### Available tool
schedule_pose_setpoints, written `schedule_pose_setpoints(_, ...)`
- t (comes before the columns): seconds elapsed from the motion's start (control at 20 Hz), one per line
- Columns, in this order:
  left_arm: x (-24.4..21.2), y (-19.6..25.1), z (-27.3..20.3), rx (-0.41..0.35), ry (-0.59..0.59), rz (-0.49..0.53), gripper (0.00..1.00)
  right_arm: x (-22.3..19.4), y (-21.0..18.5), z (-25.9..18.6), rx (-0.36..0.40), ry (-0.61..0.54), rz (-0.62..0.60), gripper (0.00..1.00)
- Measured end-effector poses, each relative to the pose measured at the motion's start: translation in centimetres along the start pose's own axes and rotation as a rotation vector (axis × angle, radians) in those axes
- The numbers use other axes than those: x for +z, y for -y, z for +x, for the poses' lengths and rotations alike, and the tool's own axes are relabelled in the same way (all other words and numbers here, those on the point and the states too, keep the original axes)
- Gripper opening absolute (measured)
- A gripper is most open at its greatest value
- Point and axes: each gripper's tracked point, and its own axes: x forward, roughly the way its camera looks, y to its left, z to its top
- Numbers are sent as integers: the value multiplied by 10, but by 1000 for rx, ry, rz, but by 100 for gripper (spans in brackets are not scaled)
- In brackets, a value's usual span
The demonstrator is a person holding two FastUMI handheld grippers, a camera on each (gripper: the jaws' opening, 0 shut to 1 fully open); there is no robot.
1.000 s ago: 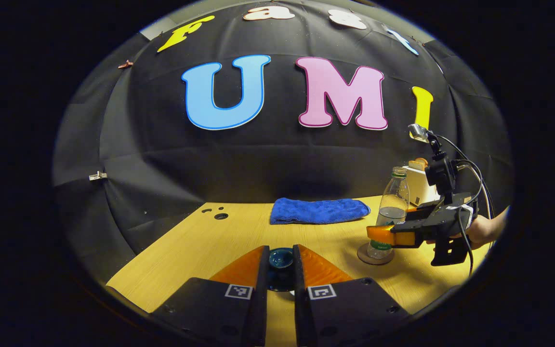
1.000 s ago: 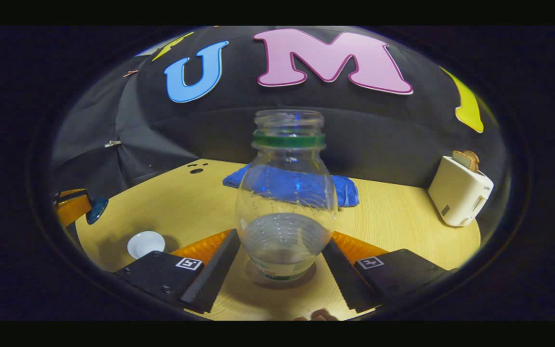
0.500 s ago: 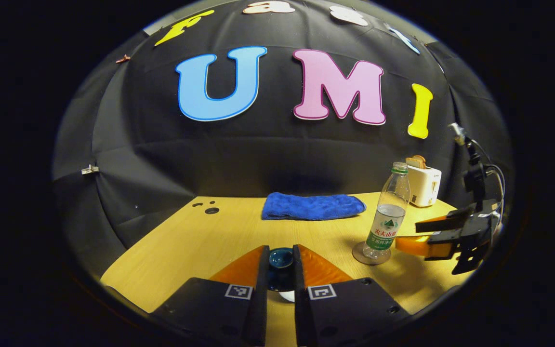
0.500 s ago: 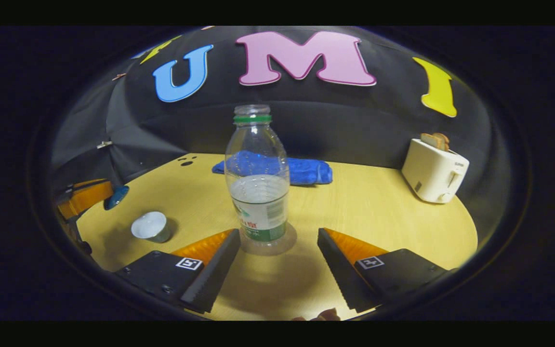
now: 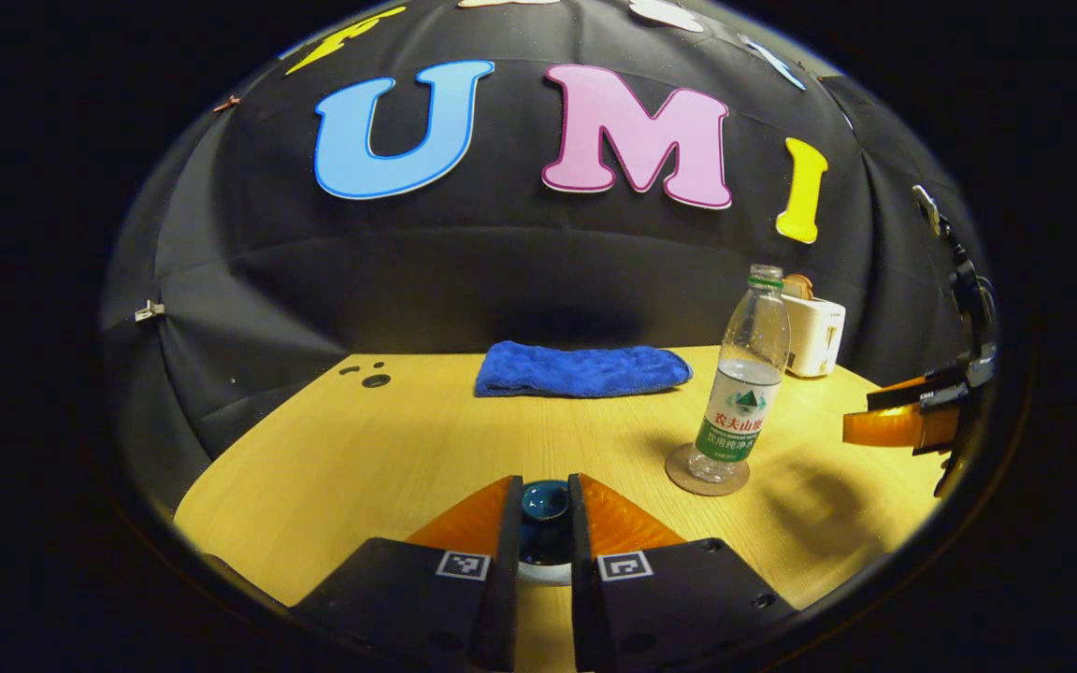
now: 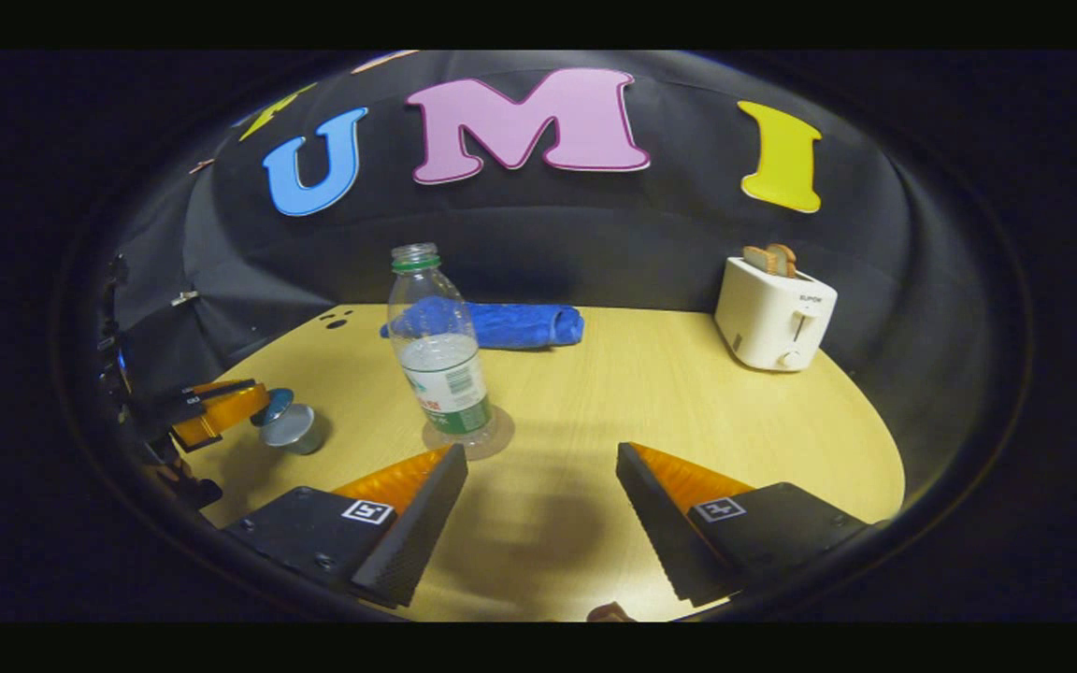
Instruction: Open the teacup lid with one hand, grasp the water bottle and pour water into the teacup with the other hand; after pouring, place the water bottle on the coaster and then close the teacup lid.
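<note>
Between left jaws, teacup lid (image 5: 545, 500)

A blue towel (image 6: 501, 324) lies folded at the back of the wooden table (image 6: 688, 421), near the black wall. A white toaster (image 6: 774, 313) stands at the right with two slices of bread (image 6: 768, 258) sticking out on top.

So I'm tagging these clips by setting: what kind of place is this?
Likely a staged recording booth, not a kitchen: a black cloth wall behind a wooden table with a toaster, blue towel and water bottle.
</note>
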Motion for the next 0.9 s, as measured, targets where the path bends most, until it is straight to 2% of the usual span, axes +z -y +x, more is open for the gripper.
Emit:
schedule_pose_setpoints(0.45, -22, 4, 9, 2, -37, 65, 28, -5, -14, 0, 29, -12, -54, 100)
schedule_pose_setpoints(0.8, -24, 3, 4, 0, -46, 56, 34, -3, -29, 1, 52, -9, -79, 99)
schedule_pose_setpoints(0.85, -23, 3, 3, 0, -43, 55, 30, 0, -30, 1, 52, -6, -80, 99)
schedule_pose_setpoints(0.9, -22, 4, 1, -3, -39, 55, 48, 2, -30, -1, 49, -1, -79, 99)
